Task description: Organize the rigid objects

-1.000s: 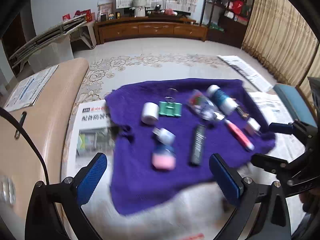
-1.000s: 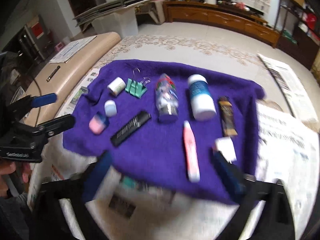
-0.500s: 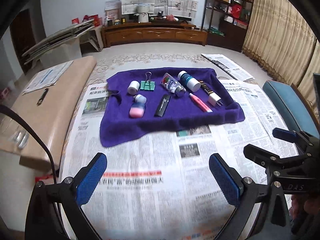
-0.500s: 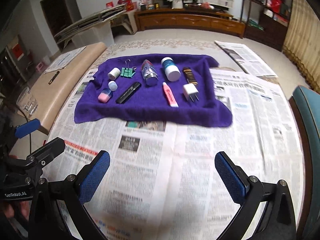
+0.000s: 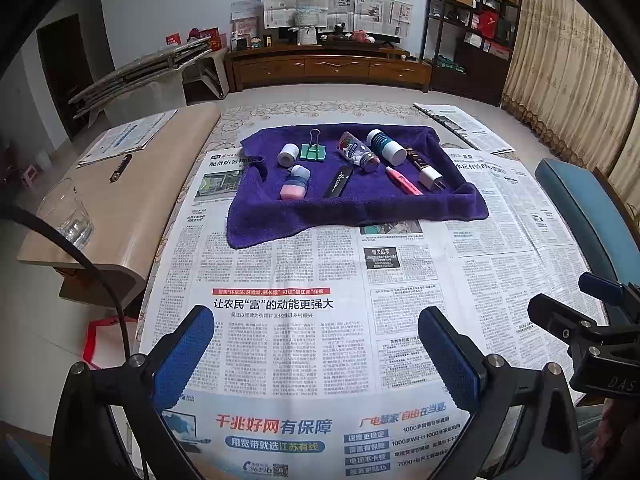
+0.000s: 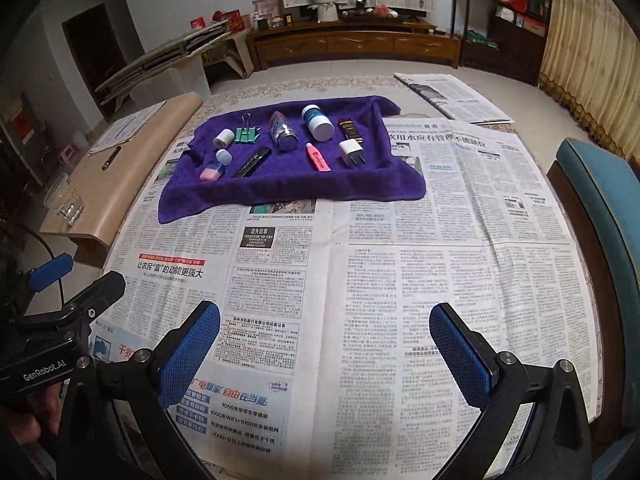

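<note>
Pulling back is the big change here: a second ago both cameras sat right over the purple towel (image 5: 356, 204), now it's way off toward the far edge of the table, with a wide stretch of newspaper (image 5: 304, 320) in between. The stuff on the towel hasn't shuffled at all. Long-axis check: the black tube (image 5: 339, 187) lies diagonally, top end leaning right; the pink pen (image 5: 403, 180) runs the other diagonal, near end pointing right; the white-capped bottle (image 5: 386, 147) and clear bottle (image 5: 359, 153) lie on their sides with caps toward the near-right. The green binder clip (image 5: 313, 151) has its wire handle pointing to the far edge, a white roll (image 5: 287, 155) just left of it, and the white charger plug (image 5: 430, 177) near the towel's right edge. Left tool (image 5: 316, 356) and right tool (image 6: 324, 356) both hover low over the near edge of the table, side by side, jaws spread wide, nothing in them.
</note>
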Motion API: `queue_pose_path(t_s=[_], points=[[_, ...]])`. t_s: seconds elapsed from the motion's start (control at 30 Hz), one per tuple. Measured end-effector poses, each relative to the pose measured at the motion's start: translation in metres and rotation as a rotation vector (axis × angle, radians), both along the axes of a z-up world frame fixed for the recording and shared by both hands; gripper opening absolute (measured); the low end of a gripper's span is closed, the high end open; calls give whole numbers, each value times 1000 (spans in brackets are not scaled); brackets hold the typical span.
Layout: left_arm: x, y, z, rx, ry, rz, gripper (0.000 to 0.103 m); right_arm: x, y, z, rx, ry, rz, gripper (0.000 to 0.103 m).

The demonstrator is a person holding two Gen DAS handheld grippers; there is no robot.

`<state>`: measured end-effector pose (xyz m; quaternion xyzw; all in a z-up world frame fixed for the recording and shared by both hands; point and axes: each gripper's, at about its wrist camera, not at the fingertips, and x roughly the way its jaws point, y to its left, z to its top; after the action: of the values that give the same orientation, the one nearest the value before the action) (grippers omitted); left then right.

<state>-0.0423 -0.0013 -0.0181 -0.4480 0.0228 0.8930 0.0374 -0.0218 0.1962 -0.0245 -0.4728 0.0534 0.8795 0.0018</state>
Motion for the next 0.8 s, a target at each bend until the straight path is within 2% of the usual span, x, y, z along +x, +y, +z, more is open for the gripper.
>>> queue_pose_path(t_s=[0.37, 0.8], points=[[7, 3, 6, -18, 11, 9, 103, 14, 3, 18, 11, 32, -15, 103], [9, -5, 4, -28, -2, 29, 103, 17, -1, 20, 30, 31, -16, 103]])
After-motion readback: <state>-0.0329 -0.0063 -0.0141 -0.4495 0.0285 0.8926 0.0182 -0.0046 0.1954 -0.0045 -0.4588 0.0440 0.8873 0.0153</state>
